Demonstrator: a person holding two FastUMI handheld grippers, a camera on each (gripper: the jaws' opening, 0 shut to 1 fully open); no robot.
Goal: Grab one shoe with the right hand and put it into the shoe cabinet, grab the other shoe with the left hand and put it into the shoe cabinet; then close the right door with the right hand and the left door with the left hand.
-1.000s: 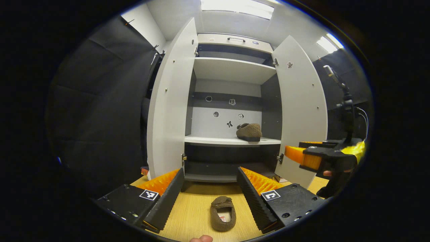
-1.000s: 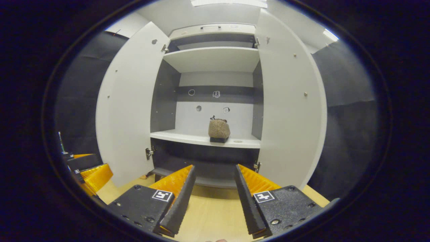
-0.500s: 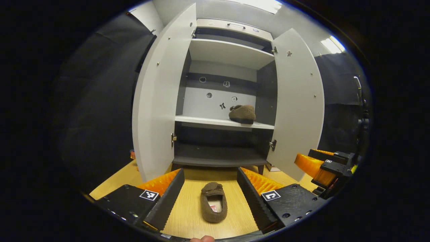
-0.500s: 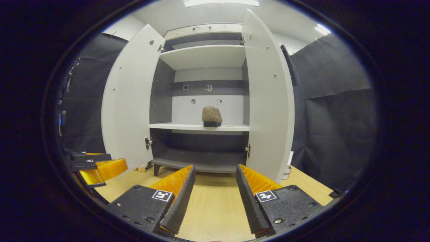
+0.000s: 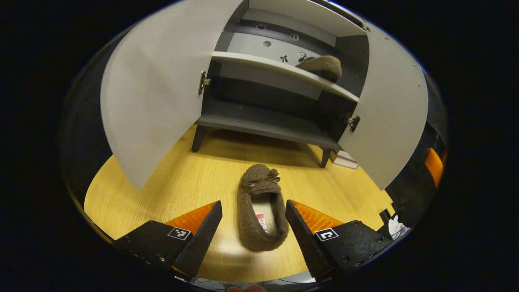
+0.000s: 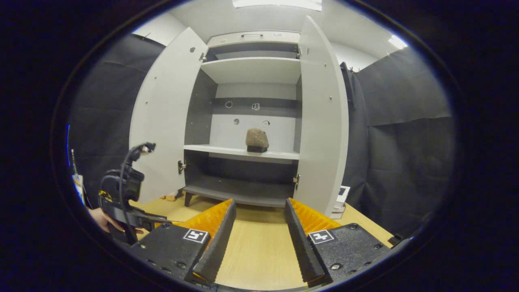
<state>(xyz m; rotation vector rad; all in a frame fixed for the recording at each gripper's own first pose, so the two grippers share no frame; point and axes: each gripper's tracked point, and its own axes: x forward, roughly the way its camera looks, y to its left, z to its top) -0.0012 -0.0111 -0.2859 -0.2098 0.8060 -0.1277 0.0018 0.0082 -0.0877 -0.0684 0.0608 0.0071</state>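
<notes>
A brown fuzzy slipper (image 5: 261, 207) lies on the wooden floor, toe toward the shoe cabinet (image 5: 263, 121). My left gripper (image 5: 253, 221) hovers open over it, one finger on each side of its heel end, not touching. The other brown slipper (image 5: 322, 66) (image 6: 256, 140) rests on the cabinet's middle shelf (image 6: 243, 152). Both white doors stand open: the left door (image 5: 154, 89) (image 6: 162, 121) and the right door (image 5: 395, 113) (image 6: 322, 121). My right gripper (image 6: 257, 219) is open and holds nothing, back from the cabinet. It also appears at the right edge of the left gripper view (image 5: 434, 162).
The wooden floor (image 6: 259, 247) stretches in front of the cabinet. A low bottom shelf (image 5: 267, 125) sits under the middle one. Small white boxes (image 6: 339, 200) lie by the right door's foot. A hand holding the left gripper (image 6: 121, 202) is at the lower left.
The left gripper has tilted down and moved in over the slipper on the floor, which now lies between its fingers. The right gripper has stayed back, open.
</notes>
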